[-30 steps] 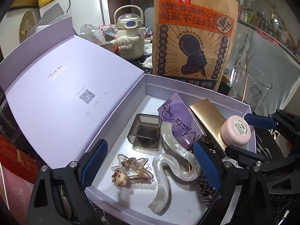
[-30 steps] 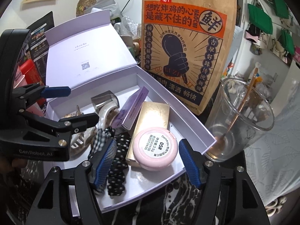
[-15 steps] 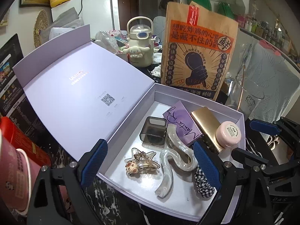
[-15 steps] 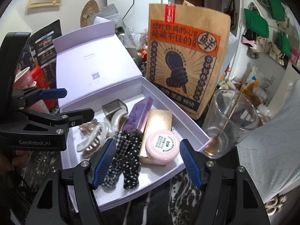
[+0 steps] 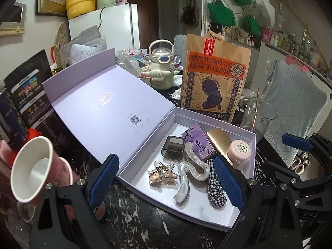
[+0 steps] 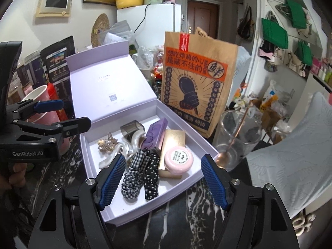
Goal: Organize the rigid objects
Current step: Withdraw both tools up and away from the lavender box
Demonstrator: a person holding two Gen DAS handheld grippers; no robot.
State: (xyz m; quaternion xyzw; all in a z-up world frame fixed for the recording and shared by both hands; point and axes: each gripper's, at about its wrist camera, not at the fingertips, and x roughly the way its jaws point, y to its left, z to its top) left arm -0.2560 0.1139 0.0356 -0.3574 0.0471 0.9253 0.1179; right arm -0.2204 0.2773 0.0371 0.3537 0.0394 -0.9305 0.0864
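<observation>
Box: a pale lilac cardboard gift box (image 5: 244,188) is set on the dark marbled tabletop (image 5: 132,224), its hinged lid (image 5: 108,105) standing open along the left edge
Far right corner of the box: a round pale pink jar (image 6: 178,160) with a printed label is laid on a flat gold rectangular case (image 6: 173,143); a purple slim carton (image 5: 198,143) with script lettering is found just beside the case
Middle of the box: a smoky grey translucent square clip (image 5: 173,147) is seen near the far wall, touching a pearly white wavy hair claw (image 5: 192,173)
Near left corner of the box: a clear star-shaped hair clip (image 5: 162,175) with a small brown figure is laid flat
Near right edge of the box: a black-and-white gingham scrunchie (image 6: 133,177) and a black polka-dot scrunchie (image 6: 151,176) are laid side by side
Left gripper (image 5: 166,182): held above the near edge of the box, blue pads wide apart, nothing between them
Right gripper (image 6: 162,181): held over the near right edge of the box, pads apart and just opened further, nothing pressed between them
Behind the box: a brown paper bag (image 5: 215,81) with an orange printed panel is stood upright at the far edge
Right of the box: a clear glass tumbler (image 6: 238,139) with a copper spoon in it is stood just beside the box
Left of the box: a pink paper cup (image 5: 37,166) is stood near the lid
</observation>
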